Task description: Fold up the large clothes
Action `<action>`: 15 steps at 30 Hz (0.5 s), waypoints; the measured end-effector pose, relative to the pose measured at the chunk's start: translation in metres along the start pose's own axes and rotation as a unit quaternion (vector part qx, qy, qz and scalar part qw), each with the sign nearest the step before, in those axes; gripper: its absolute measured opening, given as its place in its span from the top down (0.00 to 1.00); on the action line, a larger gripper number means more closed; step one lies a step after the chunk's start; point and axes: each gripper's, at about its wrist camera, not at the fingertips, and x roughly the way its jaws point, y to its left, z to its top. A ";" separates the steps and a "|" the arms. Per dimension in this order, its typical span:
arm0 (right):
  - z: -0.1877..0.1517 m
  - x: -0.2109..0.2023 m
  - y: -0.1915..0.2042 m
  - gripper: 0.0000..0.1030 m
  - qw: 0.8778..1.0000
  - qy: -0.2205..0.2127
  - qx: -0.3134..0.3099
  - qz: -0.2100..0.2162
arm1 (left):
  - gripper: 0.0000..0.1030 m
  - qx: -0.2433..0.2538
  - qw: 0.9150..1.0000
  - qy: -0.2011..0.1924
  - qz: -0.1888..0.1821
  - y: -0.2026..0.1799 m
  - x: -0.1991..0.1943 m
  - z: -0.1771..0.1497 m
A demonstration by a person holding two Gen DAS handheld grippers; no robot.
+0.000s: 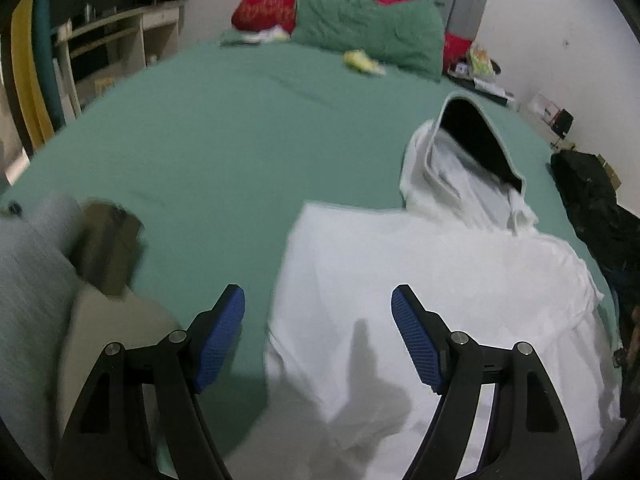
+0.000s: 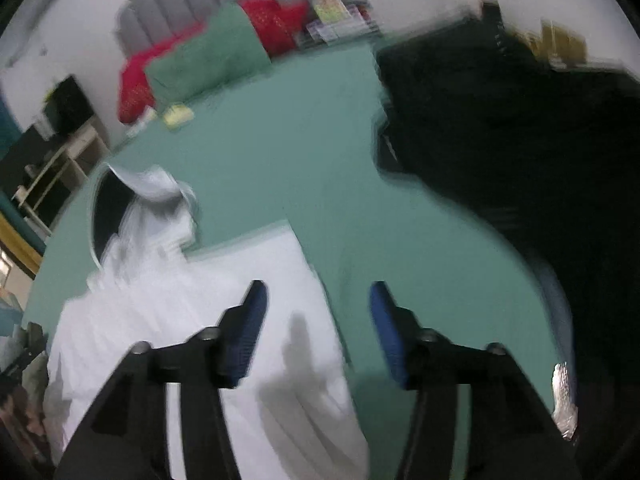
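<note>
The left gripper (image 1: 318, 312) is hanging released over the bed, its blue pads spread with nothing between them, and it is straddling the near left edge of the white hoodie (image 1: 420, 280). The right gripper (image 2: 318, 308) is also standing released and empty, its jaws apart over the hoodie's right edge, where white cloth is meeting green sheet. The right wrist view is badly smeared, so finer detail there cannot be made out.

The hoodie is lying on the green bed (image 1: 200, 140), partly folded: its body is forming a flat white panel with a straight far edge, and the hood (image 1: 468, 140) is sitting beyond that edge, its dark opening facing up. By my reading, one fold is laid and both grippers are free between grasps. The next move is likely calling for a fresh pinch on a cloth edge, either the hood to bring it down over the body or the near hem to double the panel over; each gripper would need to sink to the sheet and catch the edge.

To the left of the hoodie the sheet is lying bare and wide, giving room to swing cloth across. To the right of the hoodie a dark heap (image 2: 500, 140) is crowding the bed's edge, so room there is tighter. Beyond the hoodie, the green pillow (image 1: 368, 28) and a small yellow thing (image 1: 362, 62) are lying well apart from it.
</note>
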 end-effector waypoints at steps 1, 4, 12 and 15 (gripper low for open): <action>0.012 0.002 0.011 0.30 1.000 -0.009 -0.013 0.009 | 0.23 0.002 1.000 -0.005 0.005 0.001 -0.003 0.003; 0.050 0.030 0.064 0.30 0.997 0.000 -0.062 0.053 | 0.23 -0.006 1.000 -0.006 0.010 0.009 -0.003 0.007; 0.064 0.121 0.227 0.30 0.958 0.027 -0.285 0.032 | 0.23 -0.032 0.999 0.030 0.011 0.028 0.012 0.007; 0.059 0.155 0.259 0.46 0.939 0.026 -0.342 -0.031 | 0.23 -0.028 0.999 0.029 0.013 0.029 0.011 0.006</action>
